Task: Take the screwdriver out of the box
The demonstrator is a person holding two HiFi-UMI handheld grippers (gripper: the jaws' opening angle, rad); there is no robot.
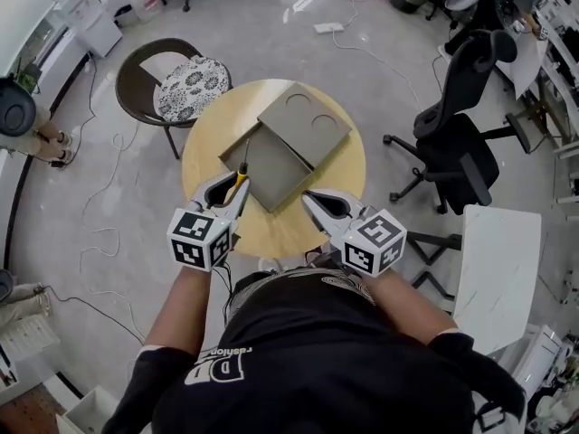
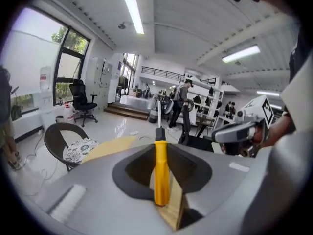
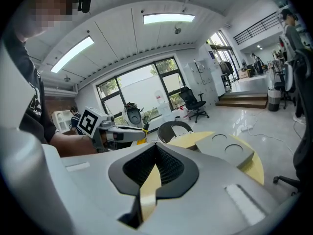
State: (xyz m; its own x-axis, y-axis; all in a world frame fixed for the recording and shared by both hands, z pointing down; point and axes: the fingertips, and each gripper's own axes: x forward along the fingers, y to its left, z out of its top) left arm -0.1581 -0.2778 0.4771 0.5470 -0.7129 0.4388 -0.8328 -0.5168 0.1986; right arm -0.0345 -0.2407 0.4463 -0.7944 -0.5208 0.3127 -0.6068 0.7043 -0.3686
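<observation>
A yellow-handled screwdriver (image 1: 241,175) is held in my left gripper (image 1: 241,186), just off the near left edge of the open grey box (image 1: 271,168) on the round wooden table (image 1: 339,183). The box lid (image 1: 305,123) lies over the box's far corner. In the left gripper view the jaws are shut on the yellow handle (image 2: 161,173), with the metal shaft pointing away. My right gripper (image 1: 310,198) hovers over the table's near edge to the right of the box, shut (image 3: 156,147) with nothing in it. From there the lid (image 3: 226,149) shows.
A brown chair with a patterned cushion (image 1: 186,85) stands at the table's far left. A black office chair (image 1: 457,143) is on the right, and a white table (image 1: 499,269) at the near right. Cables (image 1: 109,242) trail over the floor on the left.
</observation>
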